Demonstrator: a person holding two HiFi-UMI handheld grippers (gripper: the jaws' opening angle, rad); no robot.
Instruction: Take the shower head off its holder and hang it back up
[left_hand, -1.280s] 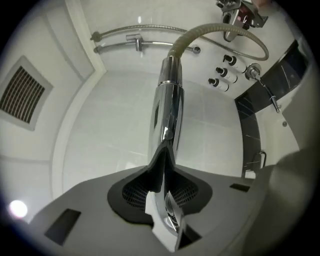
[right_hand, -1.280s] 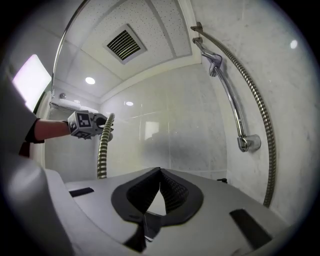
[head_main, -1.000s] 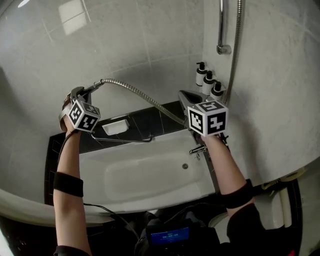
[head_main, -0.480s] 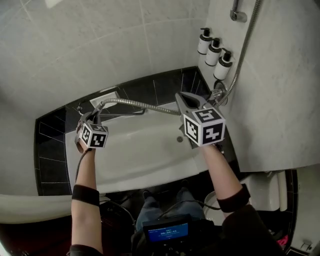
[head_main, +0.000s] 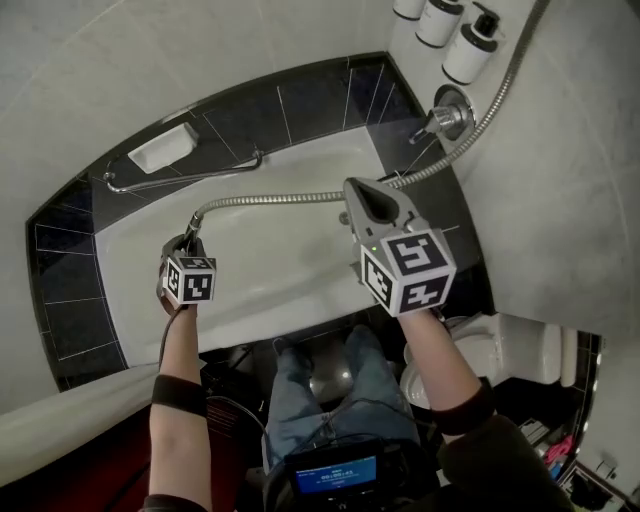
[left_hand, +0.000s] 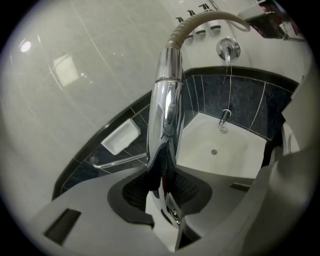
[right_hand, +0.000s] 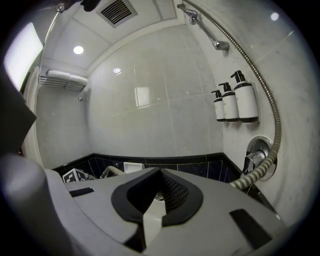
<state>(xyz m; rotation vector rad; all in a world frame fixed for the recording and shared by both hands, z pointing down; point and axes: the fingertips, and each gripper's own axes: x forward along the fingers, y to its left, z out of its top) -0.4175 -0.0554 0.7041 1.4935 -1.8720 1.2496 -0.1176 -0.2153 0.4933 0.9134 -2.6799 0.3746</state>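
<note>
Head view: both hands have come way down compared to a second ago. Back then the left gripper (head_main: 188, 243) was holding the shower head (head_main: 192, 232) up against the wall tiles. Now it sits low over the near-left part of the bathtub (head_main: 270, 265) and is still clamped on the handle. The right gripper (head_main: 358, 192) has dropped too and hangs over the tub's right side. The hose (head_main: 290, 199) runs nearly flat from the shower head, passes just at the right gripper's tip and curves up to the valve (head_main: 447, 115) on the right wall. The three bottles (head_main: 470, 52) have slid up to the top edge of the frame. There's lots of open tub between and below the two grippers. The black tiled ledge borders the tub on the far side and carries one soap dish (head_main: 162, 148) and one grab rail (head_main: 185, 180). The toilet (head_main: 512, 345) is at near right.

Left gripper view: the jaws are pinched on the chrome handle, which sticks up out of them to where the hose starts. Behind it there's one spout (left_hand: 225, 117) and one drain (left_hand: 214, 151) in the tub.

Right gripper view: the jaws are fully together with nothing between them. The right wall is close, with the three bottles, the valve and the hose climbing to the slide rail (right_hand: 202, 27). On the left there's open air out to the far wall.
</note>
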